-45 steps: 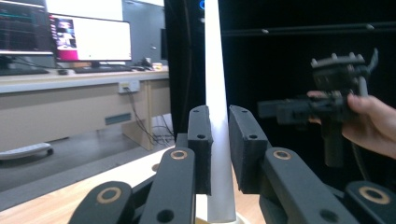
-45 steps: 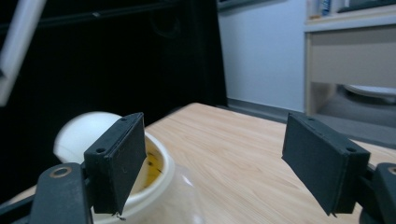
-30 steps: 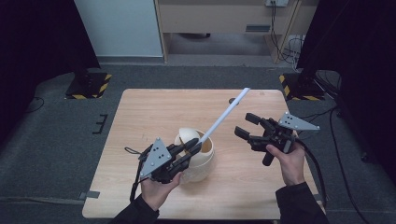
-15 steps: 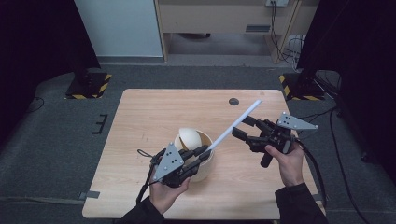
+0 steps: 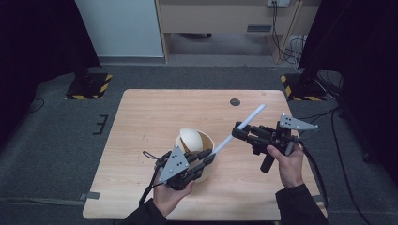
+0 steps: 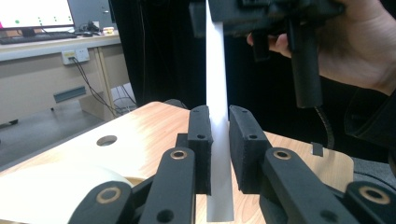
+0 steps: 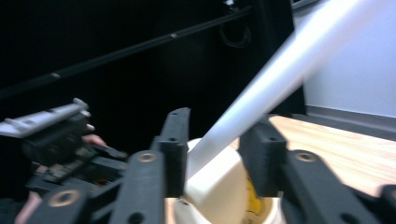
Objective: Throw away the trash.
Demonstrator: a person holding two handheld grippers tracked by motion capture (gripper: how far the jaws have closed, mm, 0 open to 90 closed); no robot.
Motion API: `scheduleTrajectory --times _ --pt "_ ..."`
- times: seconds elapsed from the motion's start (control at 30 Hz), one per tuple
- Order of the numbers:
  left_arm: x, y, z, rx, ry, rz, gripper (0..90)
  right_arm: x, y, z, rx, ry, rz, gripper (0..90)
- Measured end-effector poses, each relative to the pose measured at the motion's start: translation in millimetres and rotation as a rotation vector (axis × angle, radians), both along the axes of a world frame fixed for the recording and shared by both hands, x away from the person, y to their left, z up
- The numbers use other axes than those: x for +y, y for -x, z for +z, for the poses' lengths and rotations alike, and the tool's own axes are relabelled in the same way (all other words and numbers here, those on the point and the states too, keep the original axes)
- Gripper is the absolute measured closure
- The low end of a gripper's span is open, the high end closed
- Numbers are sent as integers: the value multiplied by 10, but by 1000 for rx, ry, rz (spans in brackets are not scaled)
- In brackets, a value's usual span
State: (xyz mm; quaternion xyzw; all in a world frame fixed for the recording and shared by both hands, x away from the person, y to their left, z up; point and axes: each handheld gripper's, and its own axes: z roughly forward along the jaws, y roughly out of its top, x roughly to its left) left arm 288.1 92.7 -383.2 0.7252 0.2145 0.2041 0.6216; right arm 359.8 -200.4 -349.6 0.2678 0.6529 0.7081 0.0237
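A long white stick [image 5: 244, 125] slants up to the right over the wooden table [image 5: 155, 112]. My left gripper [image 5: 210, 157] is shut on its lower end, just right of a cream bowl [image 5: 187, 140] with a rounded cream piece tilted inside. In the left gripper view the stick [image 6: 217, 70] rises between my pressed jaws [image 6: 219, 116]. My right gripper [image 5: 237, 132] stands open around the stick's middle. In the right gripper view the stick [image 7: 280, 70] runs between the wide jaws [image 7: 215, 126], with the bowl [image 7: 219, 182] behind.
A dark round hole [image 5: 234, 101] sits in the table near its far edge. Black-and-yellow stand bases [image 5: 89, 84] rest on the floor at both far corners. A pale cabinet [image 5: 220, 16] stands beyond the table.
My left gripper has carried the stick to the right, past the bowl. My right gripper has moved left and down until its open jaws straddle the stick.
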Motion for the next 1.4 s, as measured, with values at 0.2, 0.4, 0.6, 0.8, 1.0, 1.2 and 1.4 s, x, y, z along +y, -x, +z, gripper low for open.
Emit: scheduleTrajectory --times 0.2,0.4,0.6,0.8,1.0,1.2,1.4 --pt "-11 0 -12 13 3 -15 787 -14 43 44 21 -49 57 753" --pt "25 -9 10 30 30 -16 778 -22 66 77 17 -72 74 770" --pt "115 -20 47 38 40 11 780 -77 71 99 -8 -77 31 801" --pt "273 -30 129 29 64 54 773 -113 72 111 -34 -57 -7 803" --pt "559 -47 251 5 98 132 746 -141 81 130 -49 -56 -29 803" --pt "977 -111 285 13 113 251 712 -182 96 158 -63 -69 -50 803" --pt "1314 -243 117 74 73 351 635 -242 95 163 -74 -78 -94 803"
